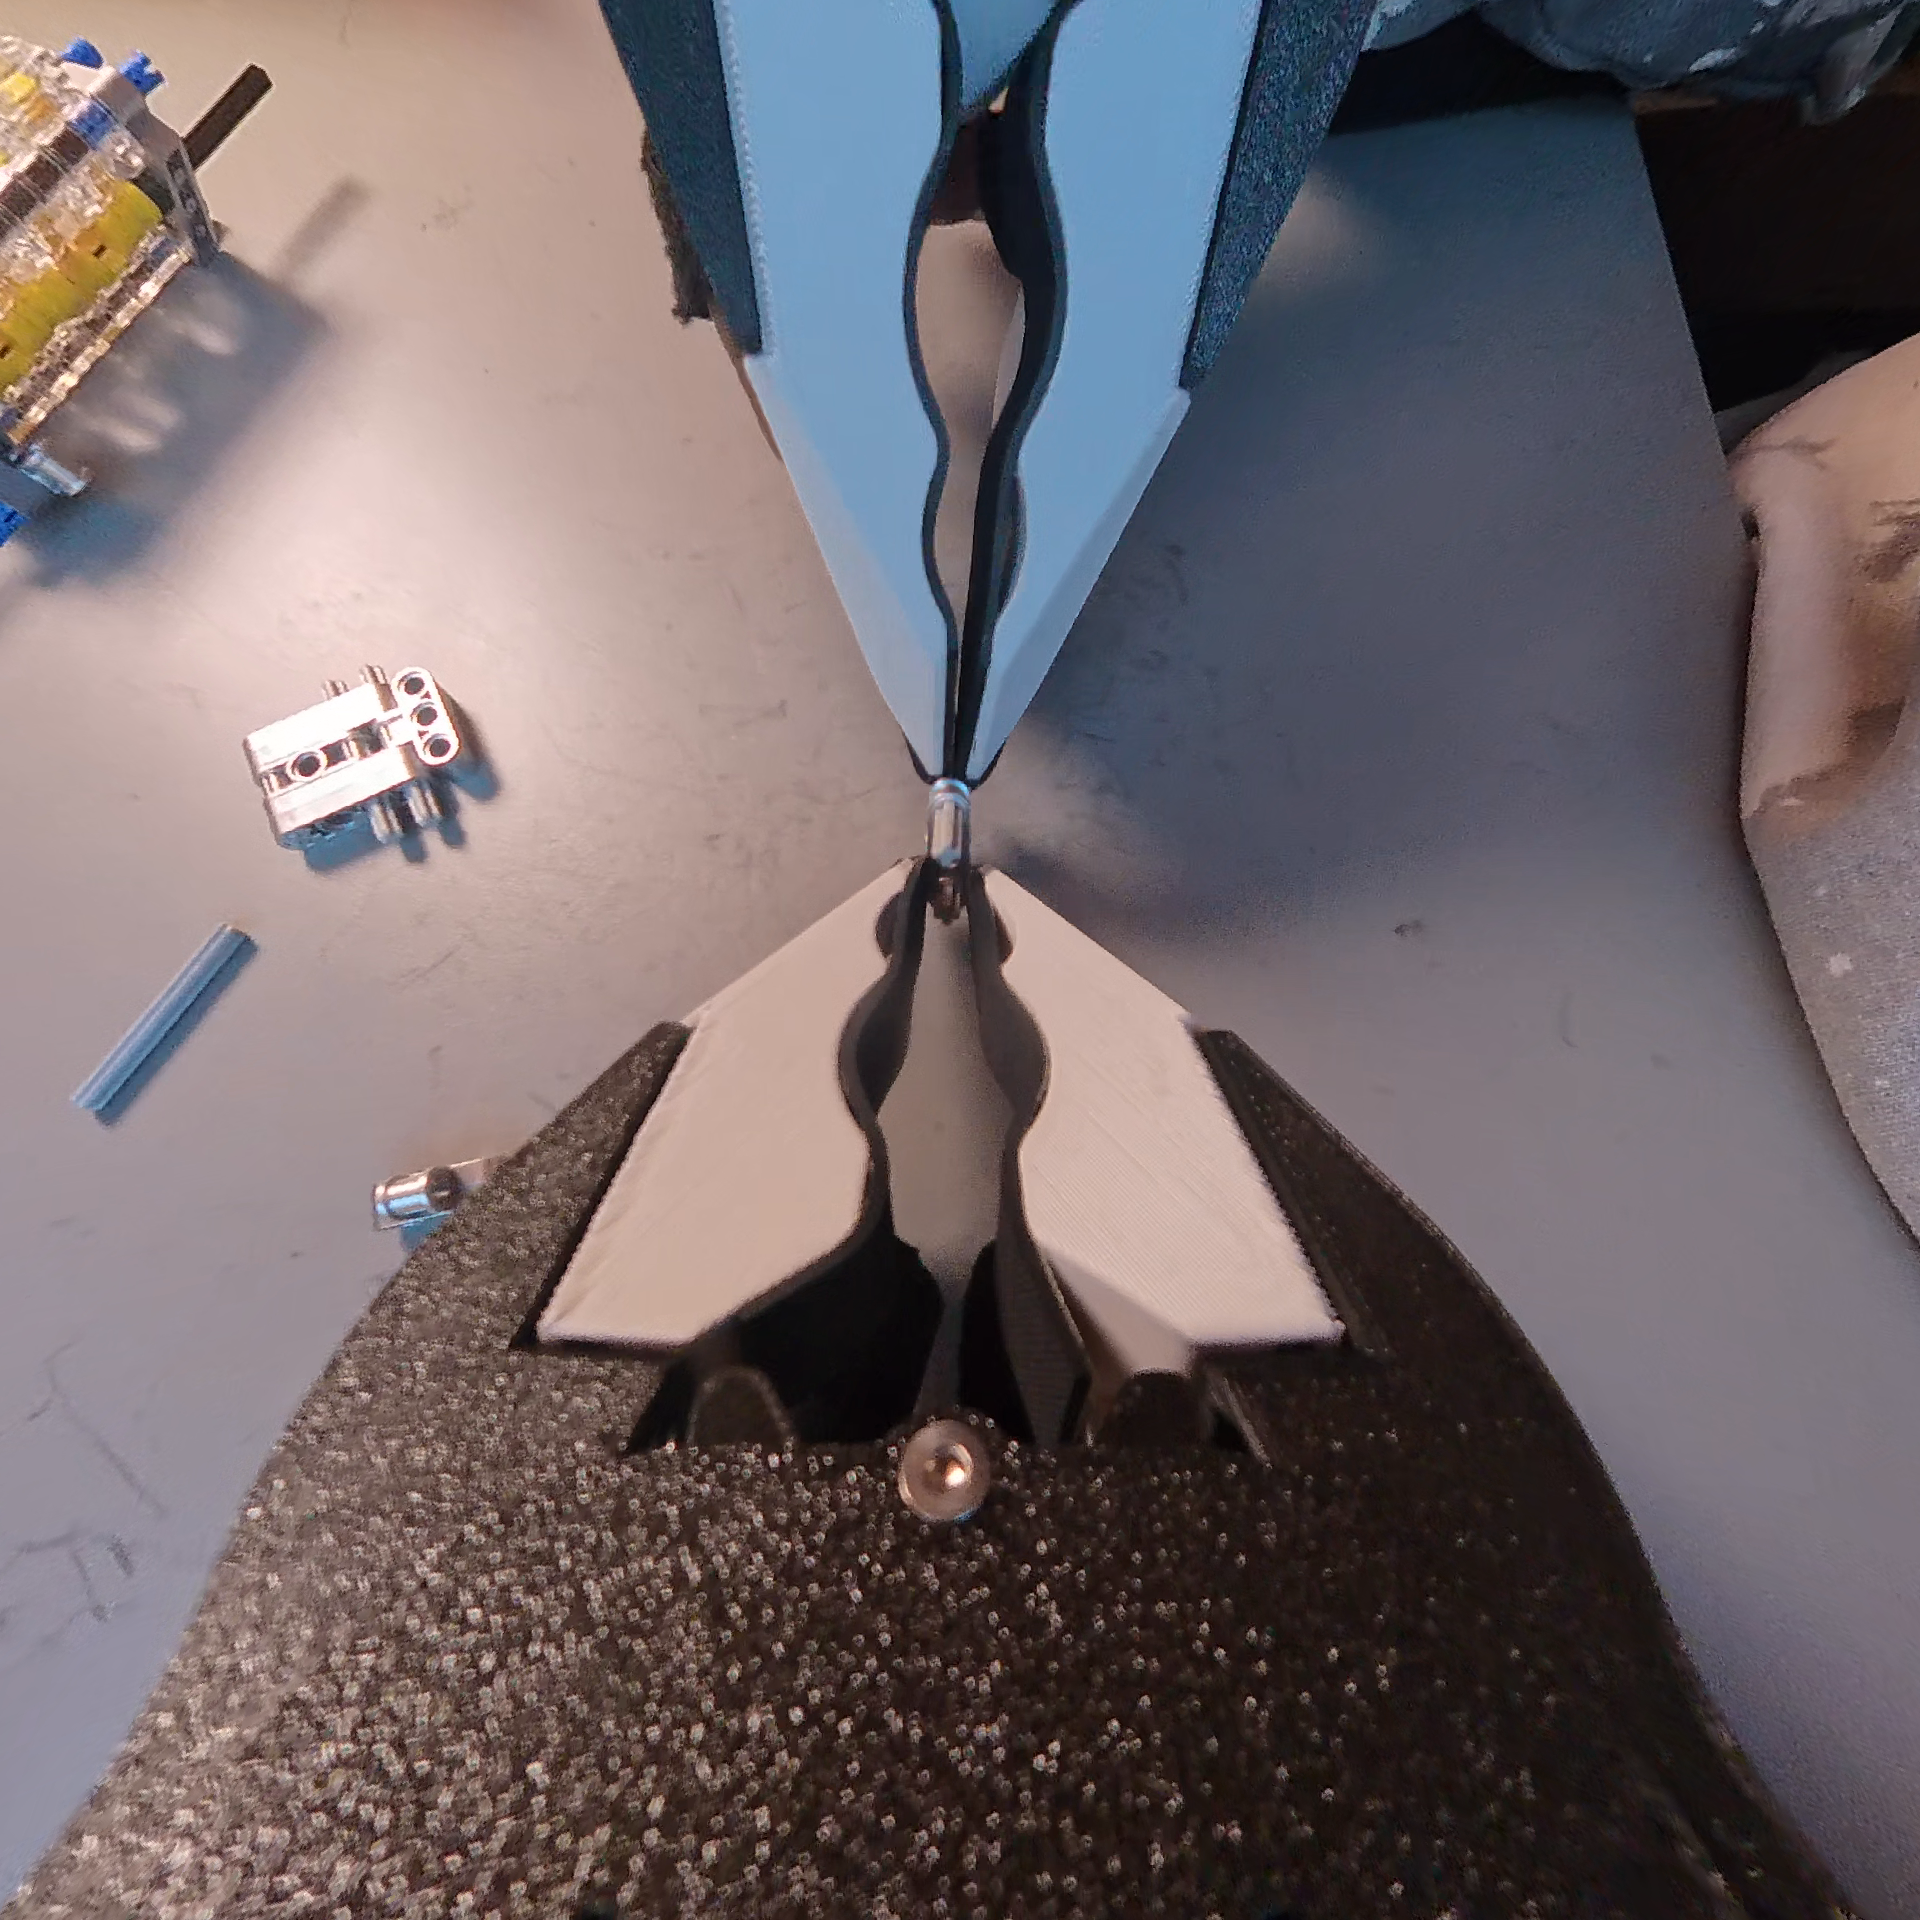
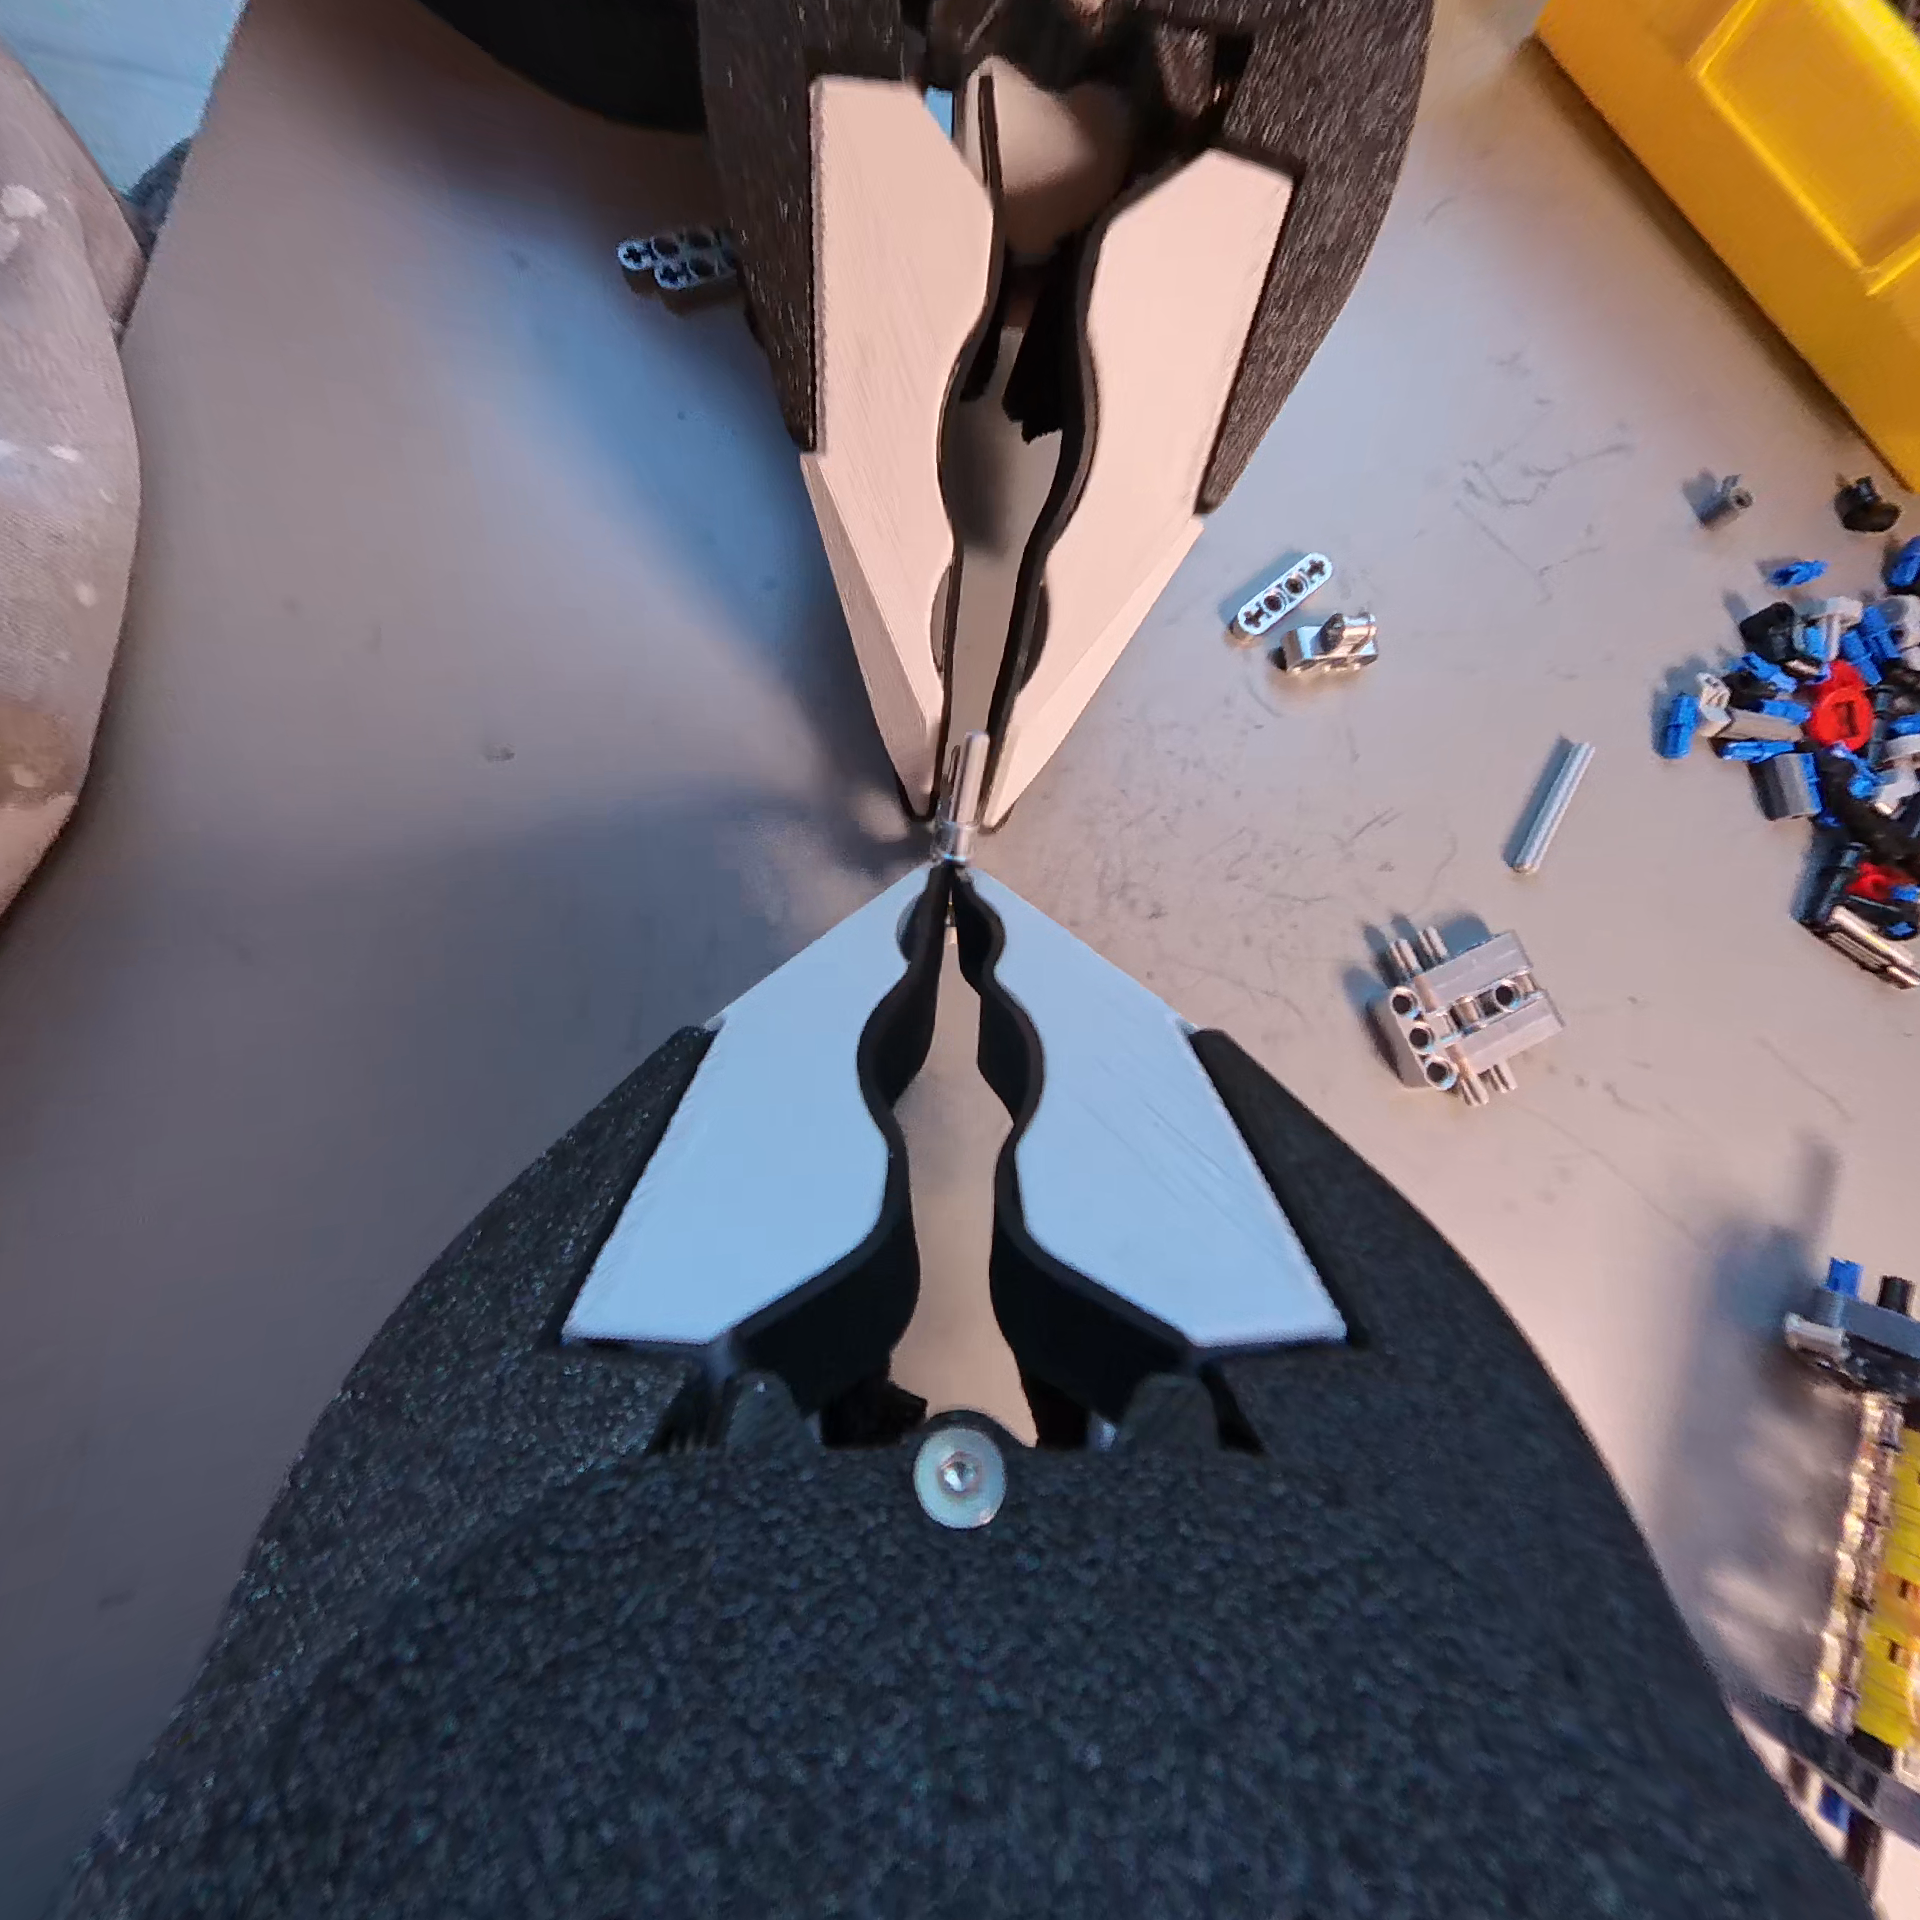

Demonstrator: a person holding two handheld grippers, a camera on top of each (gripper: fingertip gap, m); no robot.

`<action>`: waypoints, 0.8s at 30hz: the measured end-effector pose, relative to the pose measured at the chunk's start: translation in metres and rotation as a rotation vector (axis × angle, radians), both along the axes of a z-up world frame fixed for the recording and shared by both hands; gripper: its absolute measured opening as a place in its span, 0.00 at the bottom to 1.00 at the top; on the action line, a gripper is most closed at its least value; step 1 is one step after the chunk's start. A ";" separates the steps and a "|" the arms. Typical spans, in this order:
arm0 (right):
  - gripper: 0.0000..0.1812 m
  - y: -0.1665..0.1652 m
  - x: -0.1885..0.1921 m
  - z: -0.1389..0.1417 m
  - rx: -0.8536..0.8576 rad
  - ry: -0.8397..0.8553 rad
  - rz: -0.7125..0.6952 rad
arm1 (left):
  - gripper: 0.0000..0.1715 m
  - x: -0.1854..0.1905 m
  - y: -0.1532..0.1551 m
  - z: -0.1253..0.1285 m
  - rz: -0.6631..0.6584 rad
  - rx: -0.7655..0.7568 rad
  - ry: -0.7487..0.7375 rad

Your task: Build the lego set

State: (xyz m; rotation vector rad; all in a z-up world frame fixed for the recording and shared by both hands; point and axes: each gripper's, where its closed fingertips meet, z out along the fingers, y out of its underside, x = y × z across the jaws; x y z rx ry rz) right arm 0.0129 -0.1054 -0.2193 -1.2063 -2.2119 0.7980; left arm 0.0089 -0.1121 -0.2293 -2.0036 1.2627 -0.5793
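- The left gripper (image 1: 948,883), white-fingered with wavy black pads on a speckled black body, is closed tip to tip on one end of a small light-grey plastic connector pin (image 1: 949,823).
- The right gripper (image 2: 948,878), of the same make, meets it head-on; it too is pinched to a sliver at the tips, on the opposite end of the pin (image 2: 961,795).
- The pin is thus clamped between the two pairs of tips, raised off the grey tabletop (image 1: 1351,727), at the centre of both views. Whether it is one piece or two pushed together cannot be told.
- Beside the grippers on the table lies a light-grey studless building-brick assembly with round holes and stubby pins (image 1: 358,756), well apart from the held pin.
- Near it rests a pale blue-grey ribbed axle rod (image 1: 166,1023); a short shiny grey connector (image 1: 416,1195) lies close to the left gripper's body.
- A larger built block of yellow, clear and blue bricks (image 1: 73,239) with a black axle stands at the far edge.
- The right wrist view shows a loose heap of blue, black, grey and red small parts (image 2: 1818,748), a flat grey beam with holes (image 2: 1283,606), a grey connector (image 2: 1330,649) beside it, and the corner of a yellow plastic bin (image 2: 1766,187).
- Nothing in the pictures fixes how far matters have got; the pin sits in neither assembly.
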 end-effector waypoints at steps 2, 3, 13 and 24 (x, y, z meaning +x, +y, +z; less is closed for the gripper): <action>0.00 -0.001 0.000 0.002 -0.012 0.008 0.001 | 0.03 0.001 0.000 -0.003 0.000 -0.009 0.007; 0.00 -0.001 0.000 0.002 -0.011 0.009 -0.001 | 0.03 0.001 0.000 -0.004 0.002 -0.013 0.009; 0.10 0.009 0.010 -0.004 -0.009 -0.042 -0.021 | 0.03 0.000 -0.001 -0.008 0.007 -0.026 0.024; 0.01 0.000 0.002 -0.008 -0.028 -0.028 -0.005 | 0.03 0.001 -0.001 -0.008 0.010 -0.034 0.007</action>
